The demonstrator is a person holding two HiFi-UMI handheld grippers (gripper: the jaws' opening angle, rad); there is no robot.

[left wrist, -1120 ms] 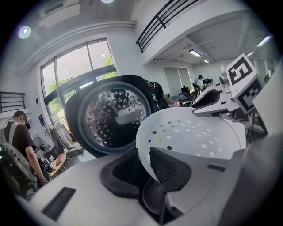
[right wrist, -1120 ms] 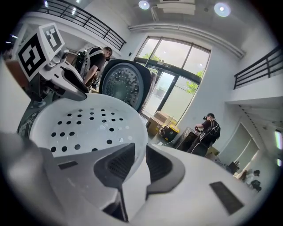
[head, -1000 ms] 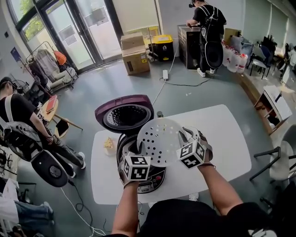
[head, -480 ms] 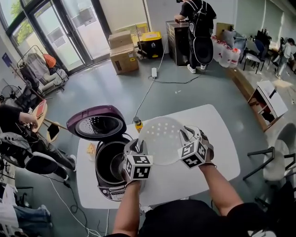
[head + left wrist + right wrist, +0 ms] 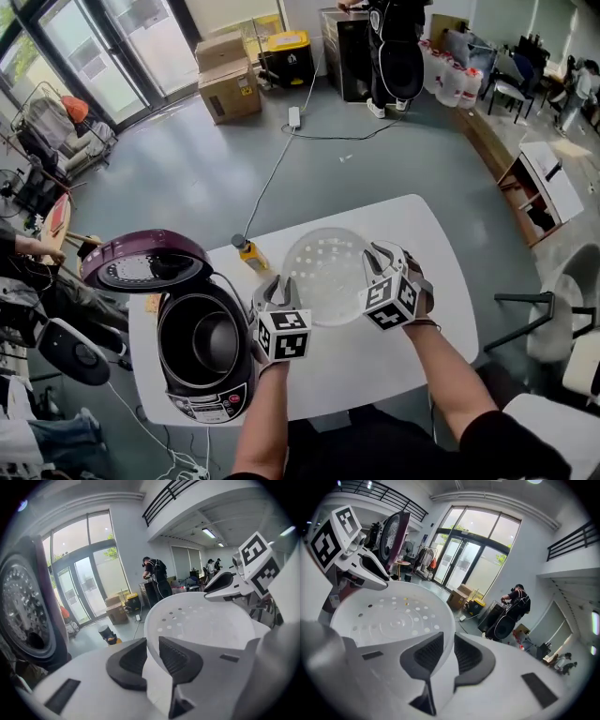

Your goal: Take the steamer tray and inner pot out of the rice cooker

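Observation:
The white perforated steamer tray (image 5: 326, 273) hangs over the white table (image 5: 441, 244), to the right of the rice cooker. My left gripper (image 5: 277, 298) is shut on its left rim, and my right gripper (image 5: 377, 270) is shut on its right rim. In the left gripper view the tray (image 5: 201, 623) has its rim pinched between the dark pads (image 5: 174, 656). The right gripper view shows the tray (image 5: 393, 618) the same way, rim between the pads (image 5: 426, 653). The rice cooker (image 5: 202, 352) stands open at the table's left, purple lid (image 5: 141, 262) up, the dark inner pot (image 5: 206, 337) inside it.
A small bottle (image 5: 247, 251) with an orange label stands on the table behind the cooker. A power cord (image 5: 272, 178) runs across the floor. Cardboard boxes (image 5: 228, 75) and a person (image 5: 392, 47) are far back; a seated person (image 5: 28, 253) is at the left. A chair (image 5: 553, 319) stands at the right.
Both grippers have carried the steamer tray from above the cooker to the right and down, over the bare table. The inner pot now shows uncovered inside the cooker.

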